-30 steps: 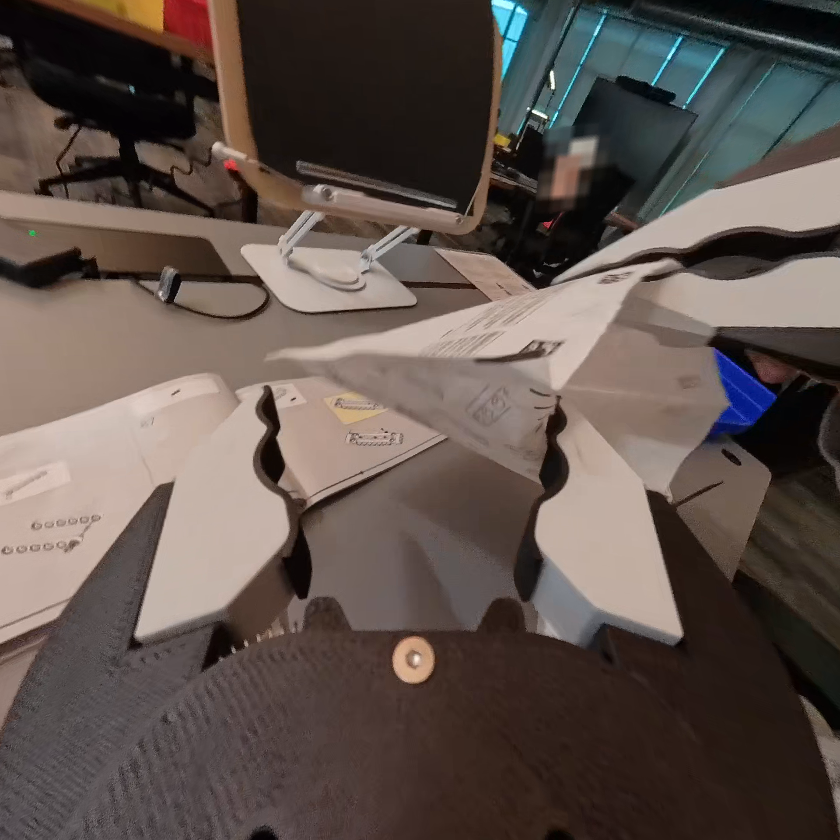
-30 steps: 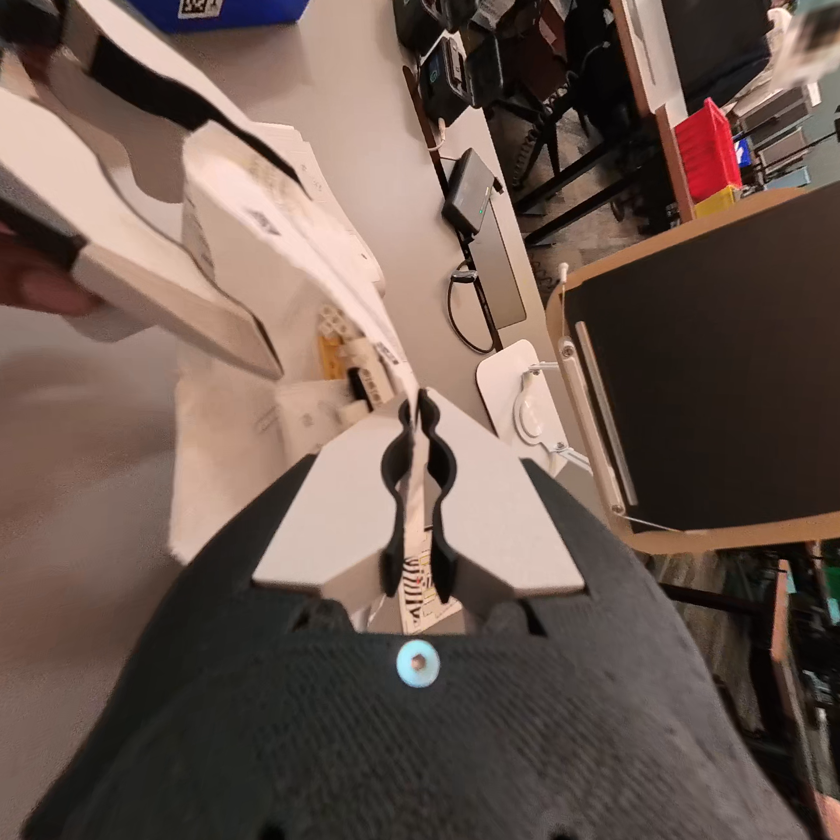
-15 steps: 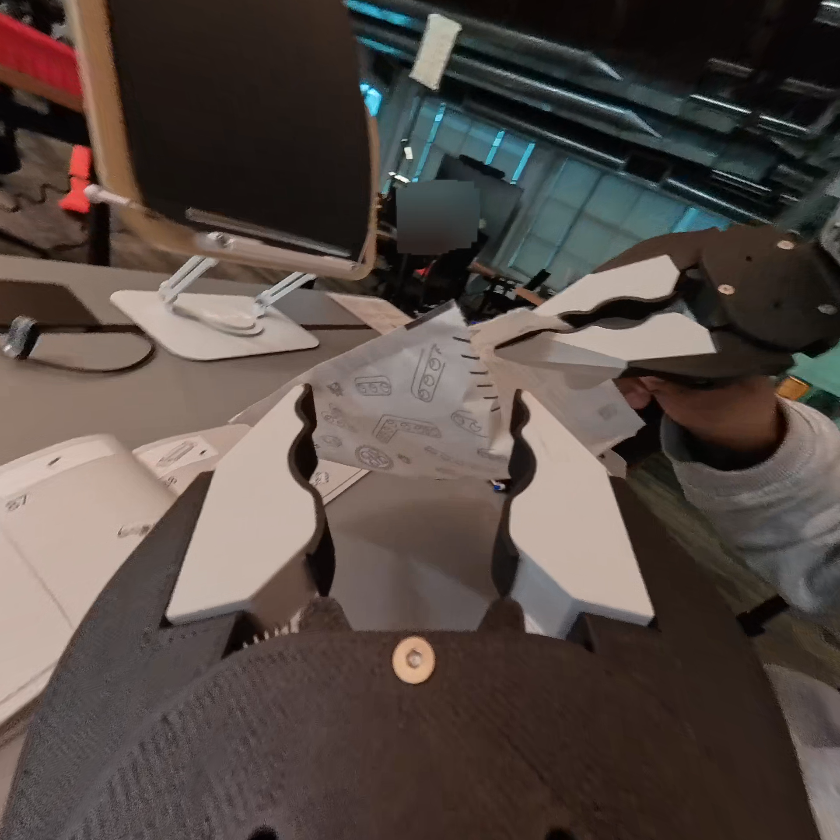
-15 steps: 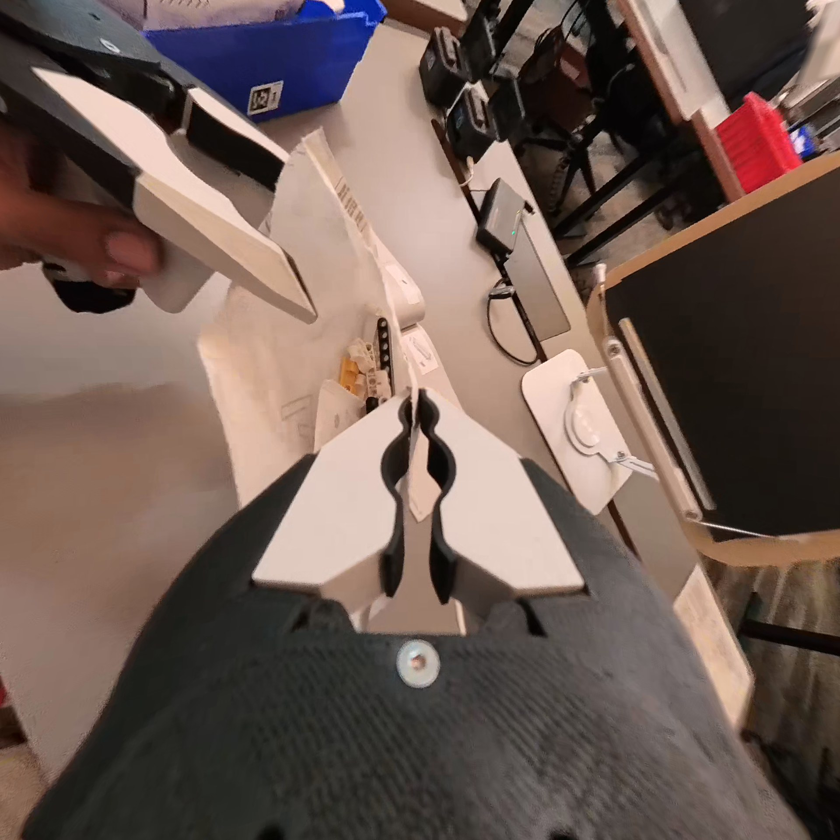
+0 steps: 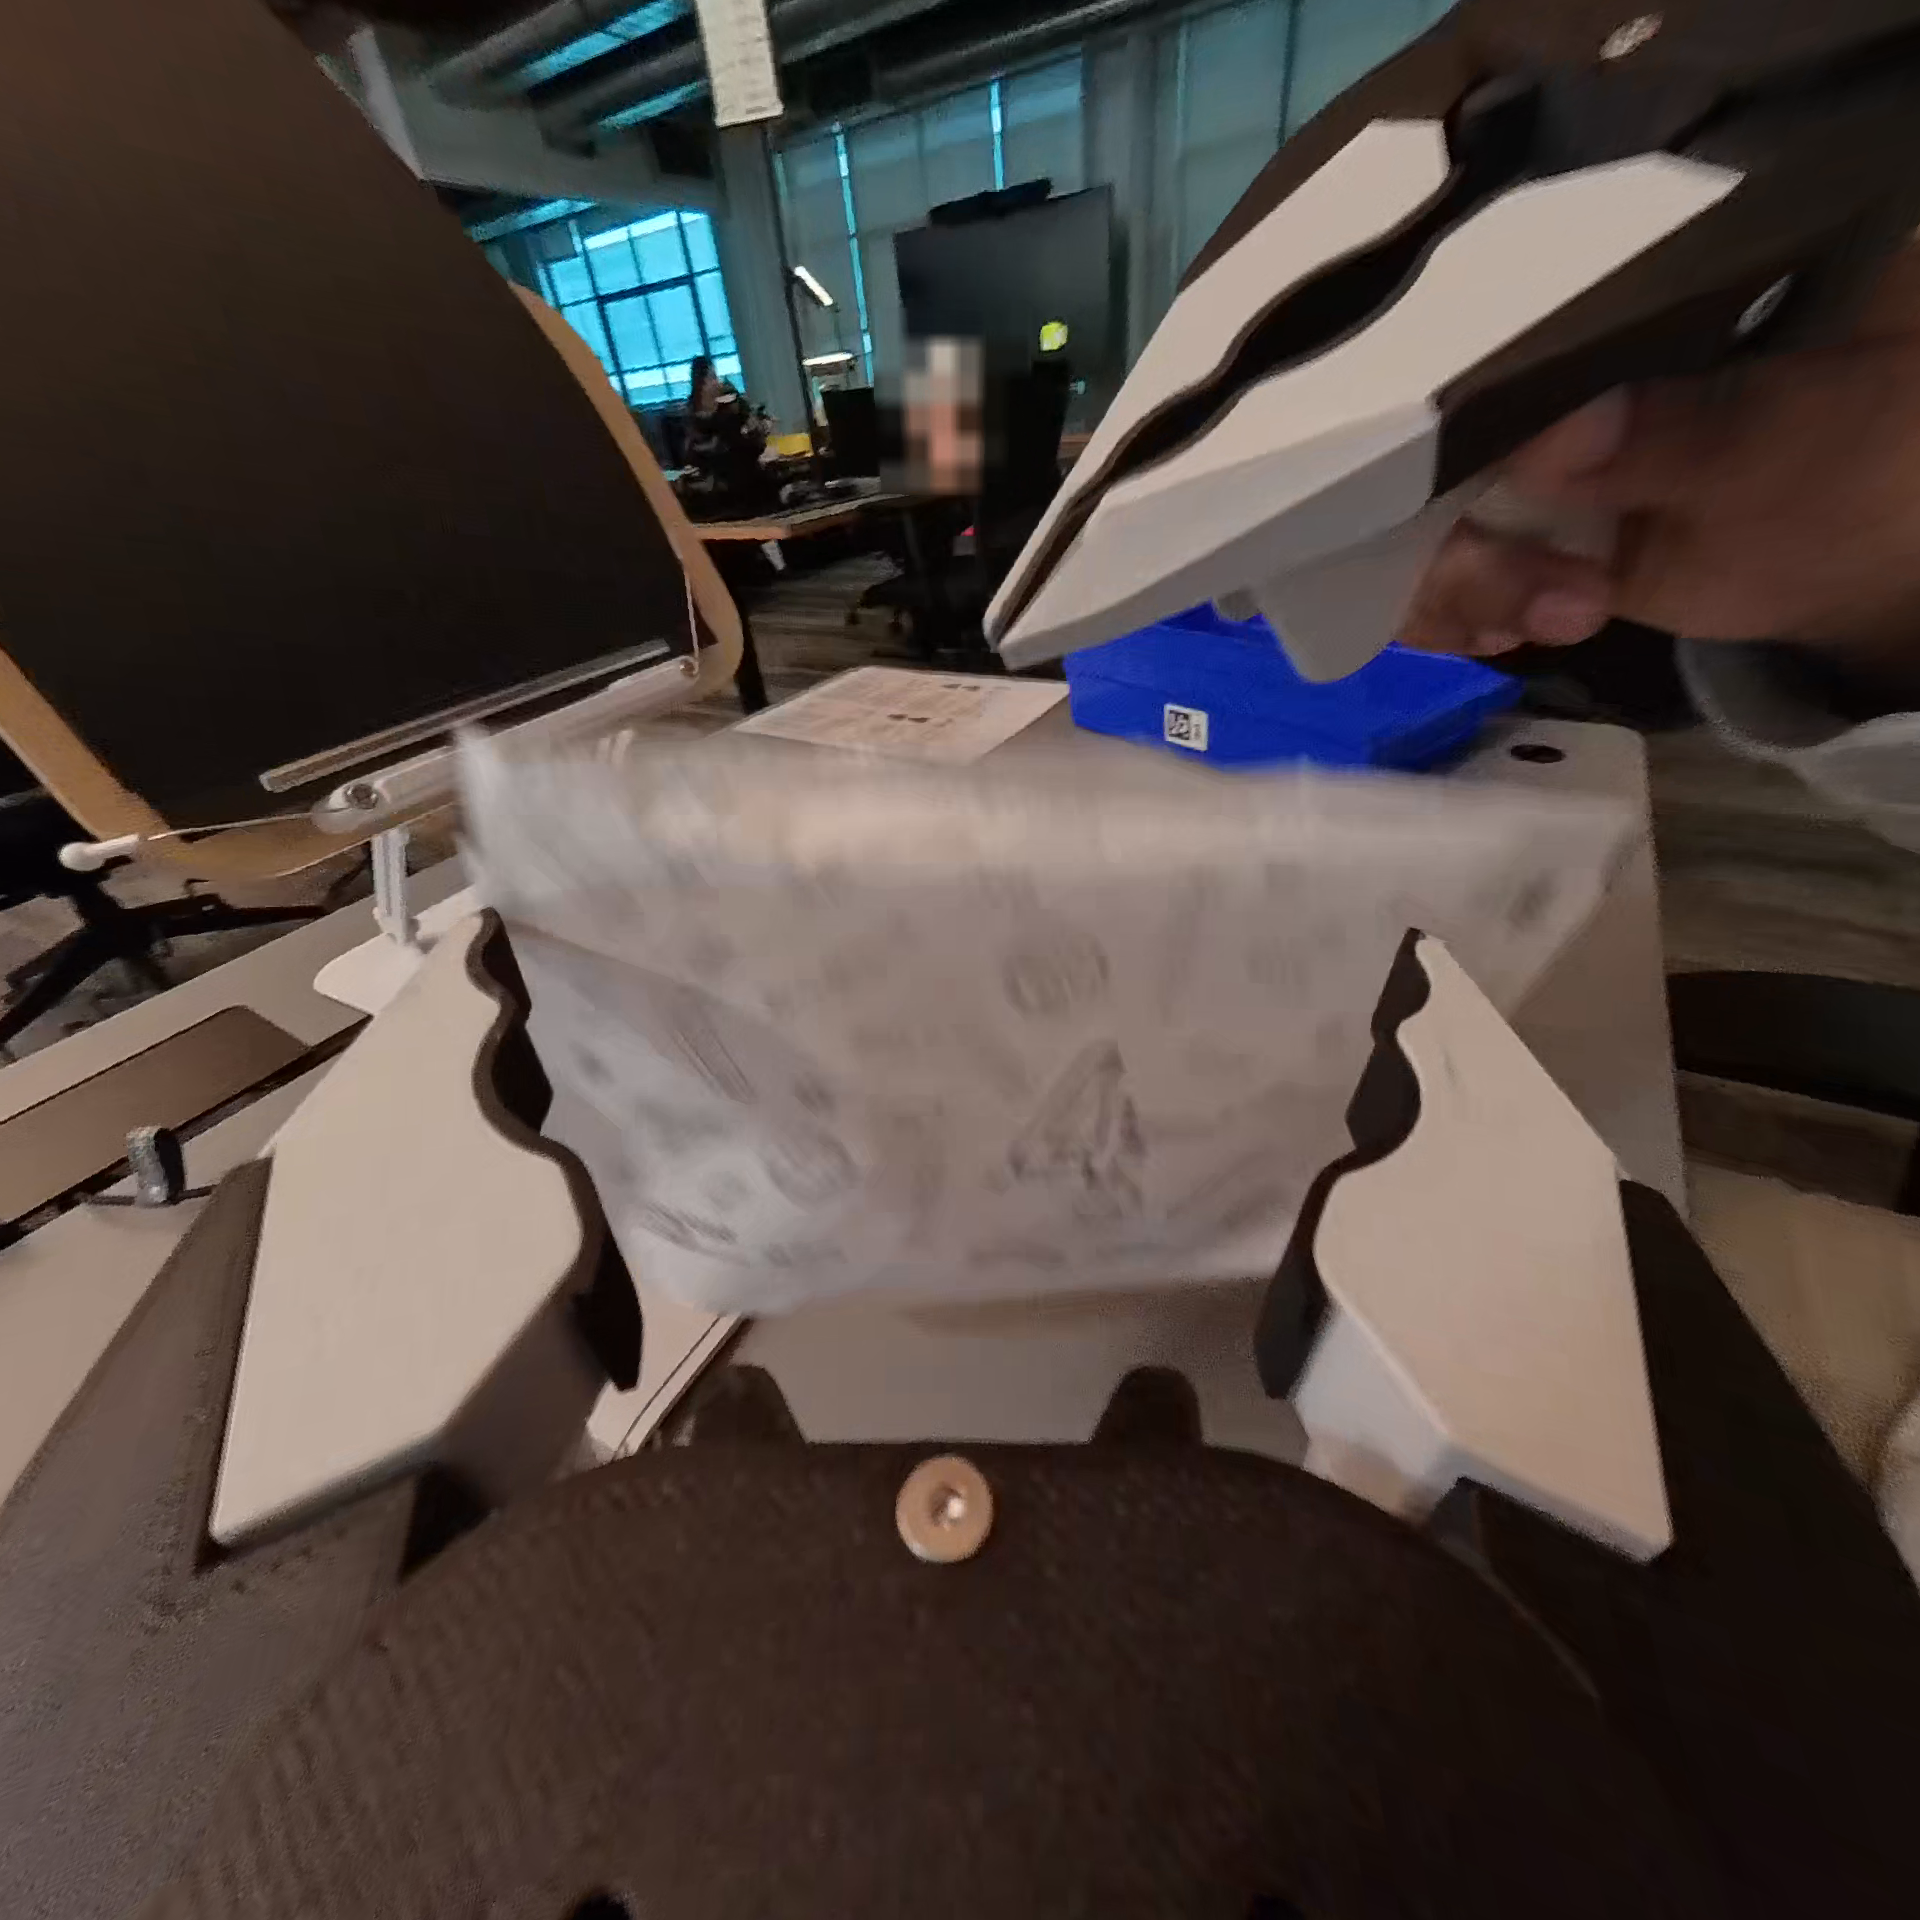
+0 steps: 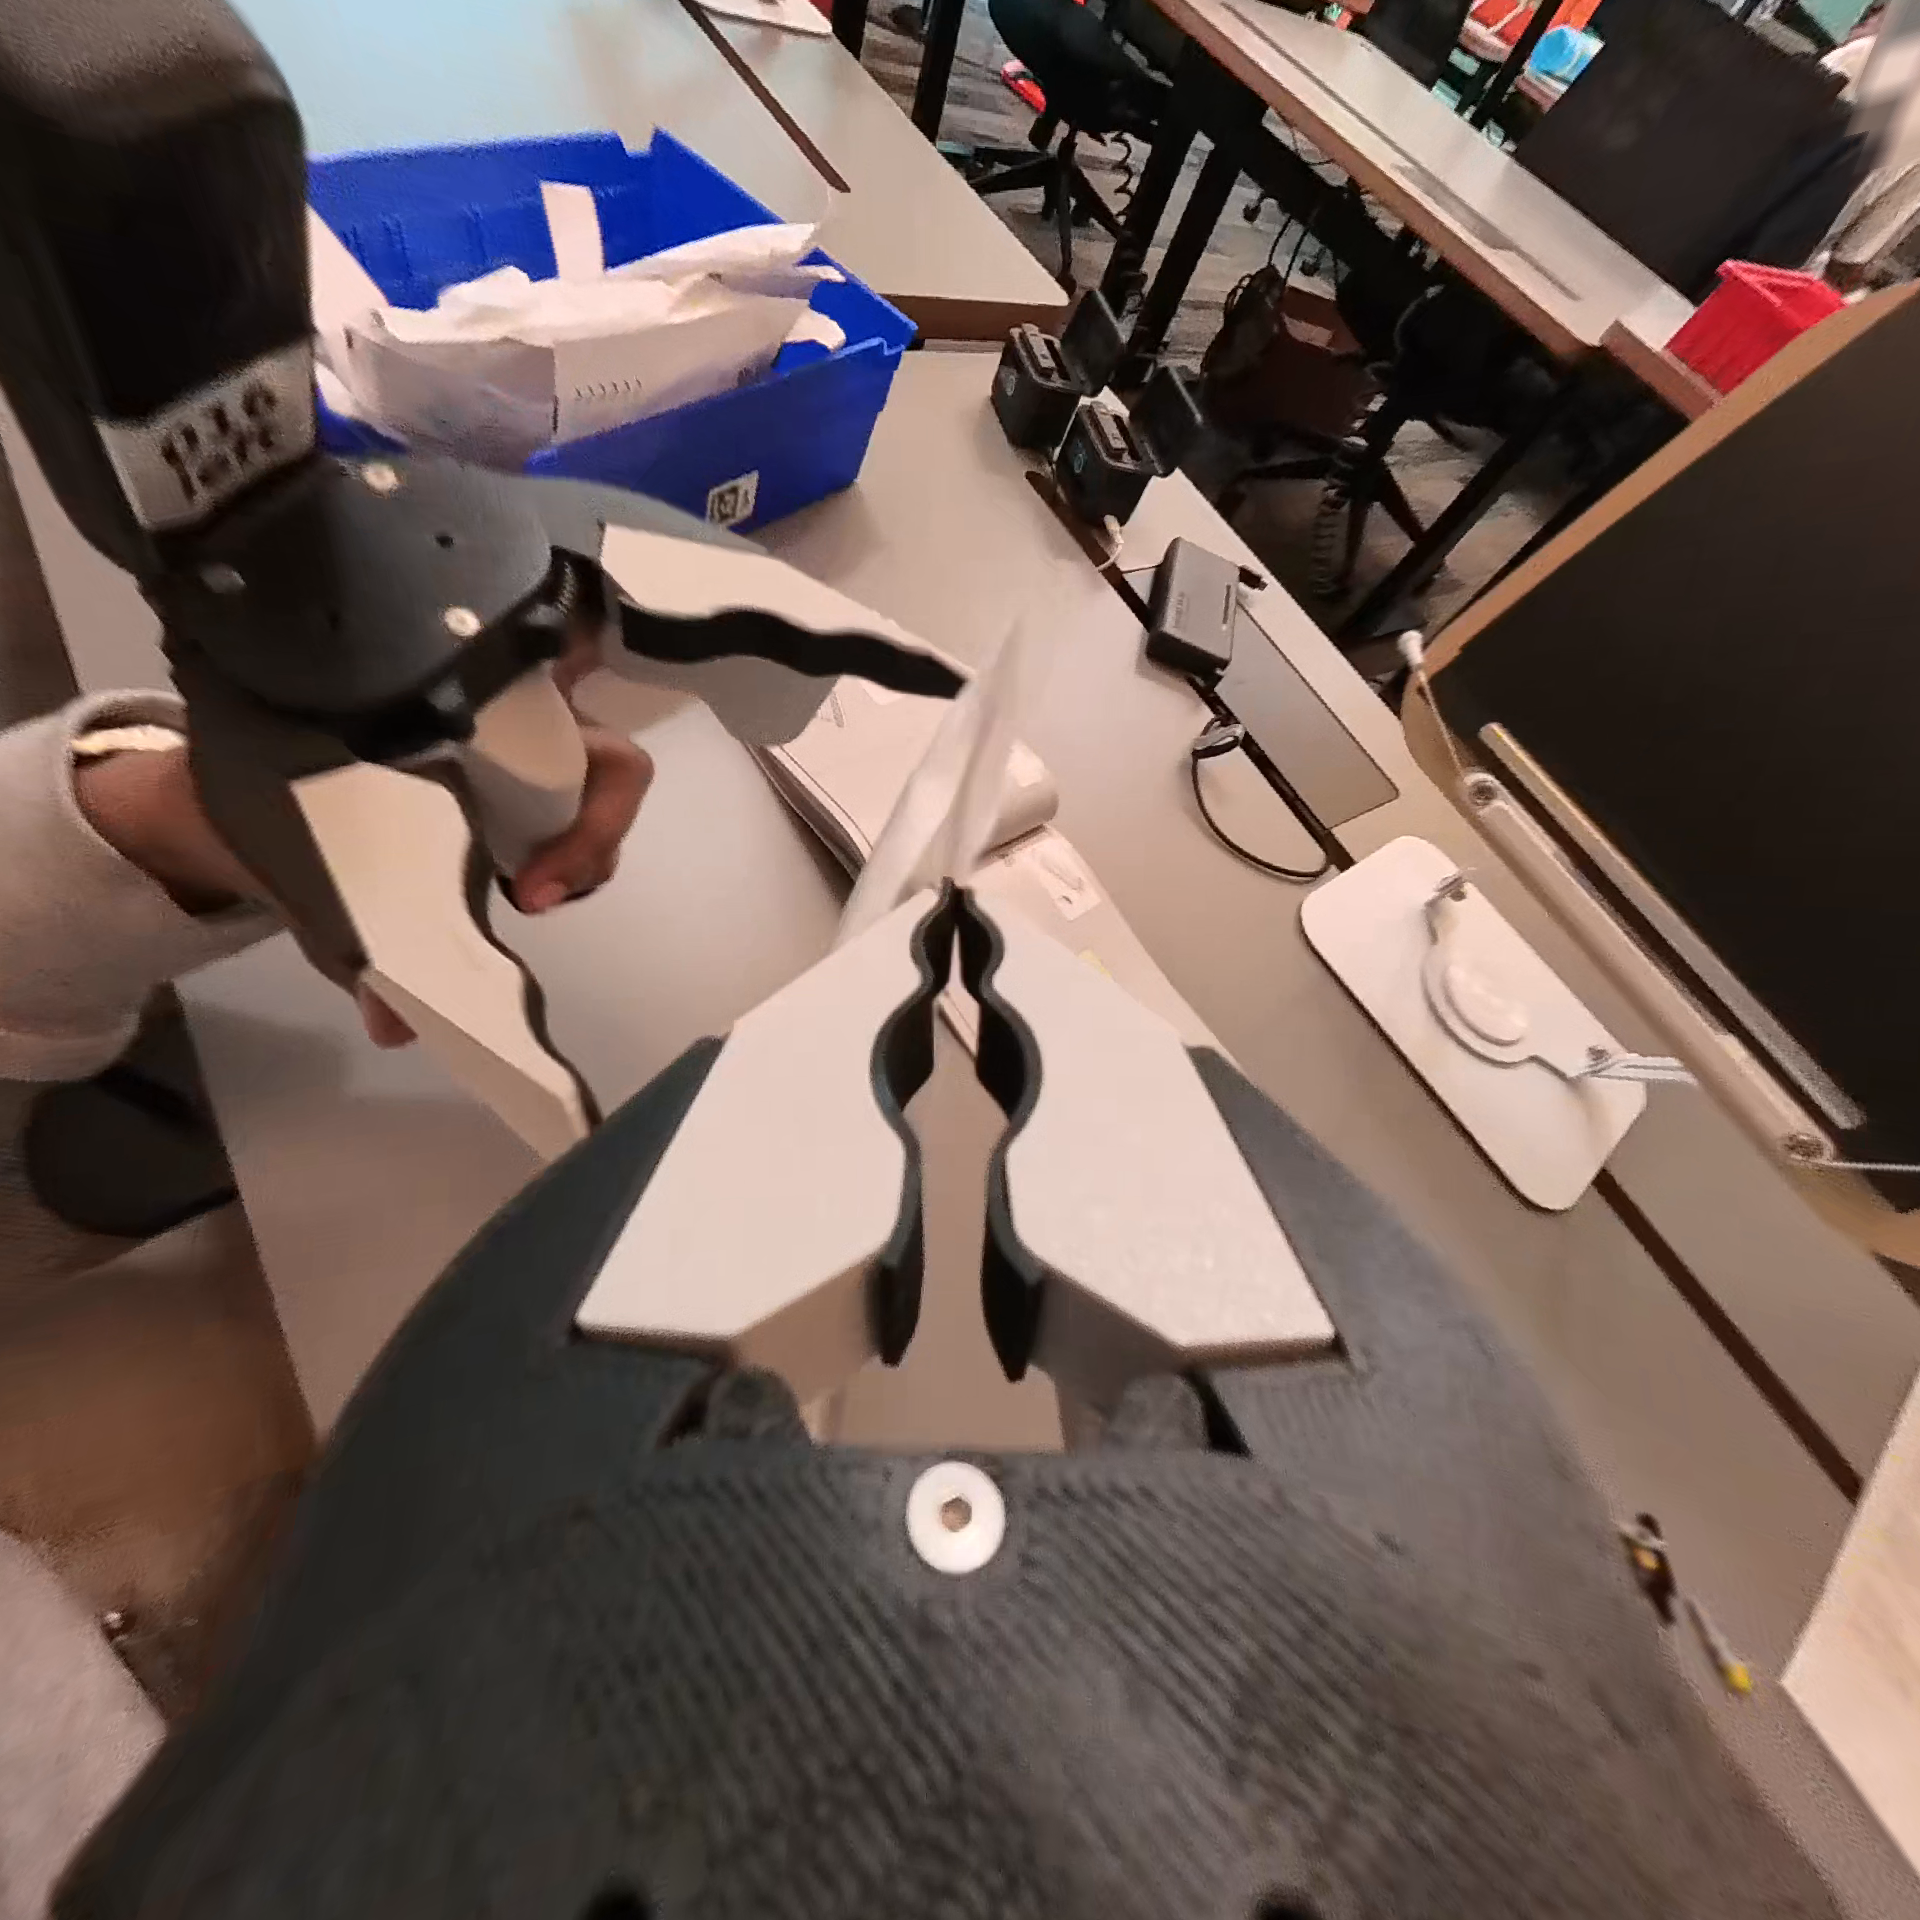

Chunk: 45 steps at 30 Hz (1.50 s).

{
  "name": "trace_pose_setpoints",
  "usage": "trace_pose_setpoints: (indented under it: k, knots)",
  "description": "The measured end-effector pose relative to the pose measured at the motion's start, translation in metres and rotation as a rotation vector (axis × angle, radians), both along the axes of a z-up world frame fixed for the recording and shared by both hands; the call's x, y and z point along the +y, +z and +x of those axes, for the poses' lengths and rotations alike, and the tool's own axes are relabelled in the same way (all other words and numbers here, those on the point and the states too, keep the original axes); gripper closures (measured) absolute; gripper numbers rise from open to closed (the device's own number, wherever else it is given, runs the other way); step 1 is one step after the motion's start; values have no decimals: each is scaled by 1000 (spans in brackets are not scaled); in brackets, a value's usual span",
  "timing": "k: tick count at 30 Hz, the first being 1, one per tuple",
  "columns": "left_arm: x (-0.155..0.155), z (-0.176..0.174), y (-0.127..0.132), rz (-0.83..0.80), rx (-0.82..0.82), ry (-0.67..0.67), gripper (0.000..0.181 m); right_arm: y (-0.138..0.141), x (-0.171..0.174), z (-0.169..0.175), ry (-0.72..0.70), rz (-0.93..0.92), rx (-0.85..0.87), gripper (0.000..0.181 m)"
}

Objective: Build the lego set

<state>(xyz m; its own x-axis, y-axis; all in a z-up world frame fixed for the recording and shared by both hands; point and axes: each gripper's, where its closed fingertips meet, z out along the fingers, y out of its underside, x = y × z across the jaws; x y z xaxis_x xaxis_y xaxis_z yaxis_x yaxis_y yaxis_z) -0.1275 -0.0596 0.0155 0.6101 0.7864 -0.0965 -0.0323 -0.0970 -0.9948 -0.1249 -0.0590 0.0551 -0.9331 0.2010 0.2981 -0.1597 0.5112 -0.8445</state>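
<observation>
— Two grippers, one bag. Left gripper point(image 5: 948, 935): fingers spread wide, holding nothing. The paper bag point(image 5: 883, 1018) hangs right in the gap between them, motion-blurred, above the bench point(image 6: 1039, 582).

— Right side?

— Right gripper point(image 6: 953, 896): fingers pressed together. In its own view a thin white edge of the bag rises from the tips. In the left wrist view the tips sit just above the bag's top edge. Can't tell if it really has paper pinched.

— So the step is opening the bag?

— My read, yes. No loose bricks visible, so they're probably inside.

— How to do it cleanly?

— Wait for the bag to stop swinging. Close the left fingers on the top strip only, near the right tips but not touching them. Then pull apart slowly, low over the bench, mouth up.

— Risk?

— A fast tear scatters parts off the edge. A shallow pinch slips.

— Where does the empty go?

— Blue bin point(image 5: 1299, 707) at the far end, just past the printed sheet point(image 5: 904, 712). It already holds torn paper.
</observation>
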Motion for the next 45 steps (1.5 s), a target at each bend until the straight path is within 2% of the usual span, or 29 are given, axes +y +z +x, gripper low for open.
trace_pose_setpoints:
  k: [2, 4, 5, 7, 9, 11, 13, 16, 18, 20, 23, 25, 27, 31, 32, 33, 35, 37, 40, 45]
  knots:
    - [1, -3, -1, -7, 11, 25, 27, 5, 5, 0, -3, -31, -41, 181]
    - [10, 2, -9, -18, -19, -48, 33, 1, 13, -5, -22, -13, -62, 181]
    - [13, 2, -16, -25, -54, -77, 32, -6, 18, -10, -40, 15, -66, 181]
    - [15, 0, -29, -32, -114, -98, 43, -24, 25, -14, -60, 60, -101, 181]
    - [18, 0, -38, -46, -139, -120, 47, -37, 30, -9, -48, 69, -166, 180]
    - [19, 0, -42, -61, -143, -125, 48, -45, 33, 1, -12, 61, -223, 163]
    - [22, 6, -36, -68, -108, -160, 58, -53, 35, 12, 28, 48, -274, 152]
    - [31, 26, -30, -125, -36, -265, 71, -63, 42, 23, 49, 31, -322, 142]
    - [38, 44, -36, -186, -41, -365, 86, -66, 46, 31, 70, -7, -349, 140]
    - [38, 49, -46, -234, -92, -382, 82, -68, 52, 40, 84, -54, -362, 139]
    - [38, 68, -66, -326, -215, -469, 104, -79, 61, 44, 41, -117, -323, 139]
    - [33, 71, -70, -389, -224, -456, 114, -87, 65, 49, 16, -166, -327, 139]
    - [32, 79, -73, -449, -228, -469, 133, -92, 66, 56, 14, -216, -385, 138]
    - [25, 87, -90, -612, -306, -444, 165, -94, 72, 58, 27, -284, -478, 137]
    - [24, 88, -93, -649, -311, -444, 178, -94, 74, 57, 31, -286, -495, 135]
    - [26, 87, -92, -662, -295, -438, 181, -91, 77, 56, 35, -297, -505, 134]
    - [26, 79, -84, -660, -236, -395, 181, -82, 81, 57, 56, -342, -509, 131]
    - [26, 79, -78, -611, -214, -414, 181, -75, 85, 60, 85, -375, -493, 125]
    - [26, 78, -58, -461, -152, -440, 181, -76, 92, 59, 77, -372, -432, 119]
    - [13, 68, -25, -210, -83, -411, 181, -87, 94, 74, 119, -321, -331, 109]
